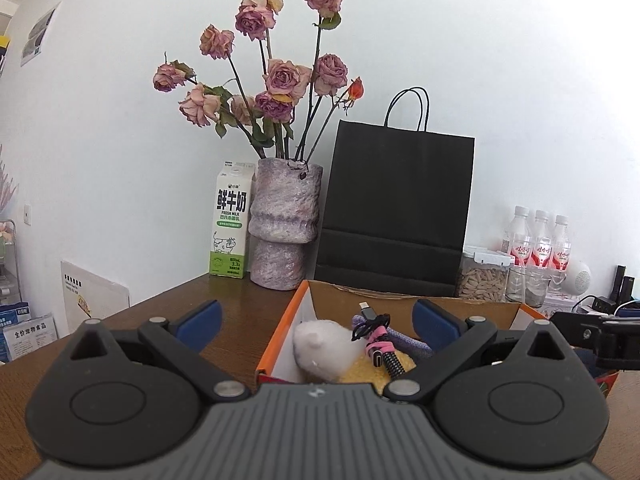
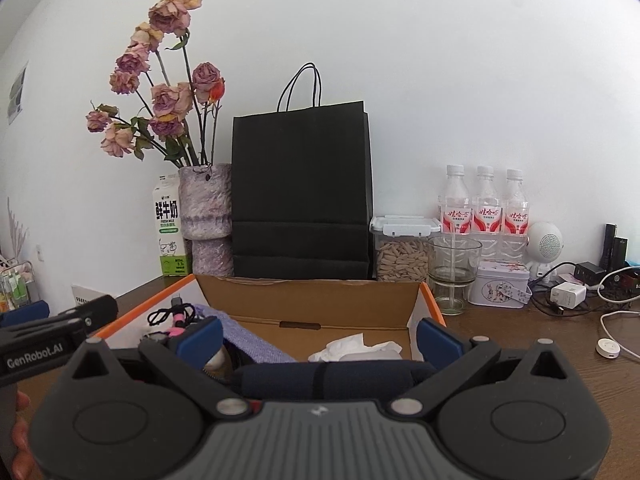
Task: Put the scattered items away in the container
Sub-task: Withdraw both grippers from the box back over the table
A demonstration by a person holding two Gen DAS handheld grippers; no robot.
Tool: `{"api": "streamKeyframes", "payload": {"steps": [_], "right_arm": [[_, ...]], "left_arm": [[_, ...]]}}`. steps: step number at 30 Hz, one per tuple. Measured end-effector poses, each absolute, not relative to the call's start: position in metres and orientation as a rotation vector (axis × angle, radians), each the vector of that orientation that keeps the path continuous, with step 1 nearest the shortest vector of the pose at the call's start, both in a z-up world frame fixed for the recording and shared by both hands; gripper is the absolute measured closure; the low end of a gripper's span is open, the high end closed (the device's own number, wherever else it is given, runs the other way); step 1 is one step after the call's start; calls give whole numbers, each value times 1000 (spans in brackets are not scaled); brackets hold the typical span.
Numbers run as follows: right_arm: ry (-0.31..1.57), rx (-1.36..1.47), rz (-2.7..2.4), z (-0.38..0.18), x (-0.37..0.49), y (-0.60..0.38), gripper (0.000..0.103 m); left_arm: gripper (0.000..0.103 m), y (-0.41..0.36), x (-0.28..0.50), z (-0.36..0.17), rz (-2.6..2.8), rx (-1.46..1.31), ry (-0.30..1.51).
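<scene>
An open cardboard box [image 1: 400, 305] with an orange rim stands on the wooden table. Inside it lie a white plush toy [image 1: 320, 346], a black cable tied with pink bands [image 1: 378, 340], a purple cloth [image 1: 404, 340] and a yellow sponge [image 1: 360, 372]. My left gripper [image 1: 316, 326] hovers open over the box's left part. In the right wrist view the box [image 2: 312, 296] also holds crumpled white tissue [image 2: 352, 350] and a dark navy rolled cloth [image 2: 328, 376]. My right gripper [image 2: 320, 342] is open, with the roll lying low between its fingers.
Behind the box stand a black paper bag [image 2: 300, 192], a vase of dried roses [image 1: 284, 224] and a milk carton [image 1: 230, 226]. To the right are a seed jar [image 2: 402, 252], a glass [image 2: 454, 272], water bottles [image 2: 484, 208], a tin [image 2: 500, 286] and chargers with cables [image 2: 568, 294].
</scene>
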State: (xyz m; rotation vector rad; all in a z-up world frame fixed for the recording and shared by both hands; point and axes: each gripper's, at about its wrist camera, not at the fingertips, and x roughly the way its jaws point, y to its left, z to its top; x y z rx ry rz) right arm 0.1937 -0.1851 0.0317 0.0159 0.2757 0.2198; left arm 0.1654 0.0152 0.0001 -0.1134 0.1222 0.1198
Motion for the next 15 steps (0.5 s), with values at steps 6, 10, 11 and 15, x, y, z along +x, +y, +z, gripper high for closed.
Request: {"api": "streamKeyframes", "payload": {"steps": [6, 10, 11, 15], "right_arm": [[322, -7, 237, 18, 164, -182, 0], [354, -60, 241, 4, 148, -179, 0], [363, -66, 245, 1, 144, -179, 0], [395, -65, 263, -6, 133, -183, 0]], "left_arm": [[0, 22, 137, -4, 133, -73, 122], [0, 28, 119, -8, 142, -51, 126], [0, 30, 115, -9, 147, -47, 128], [0, 41, 101, -14, 178, -37, 148]]}}
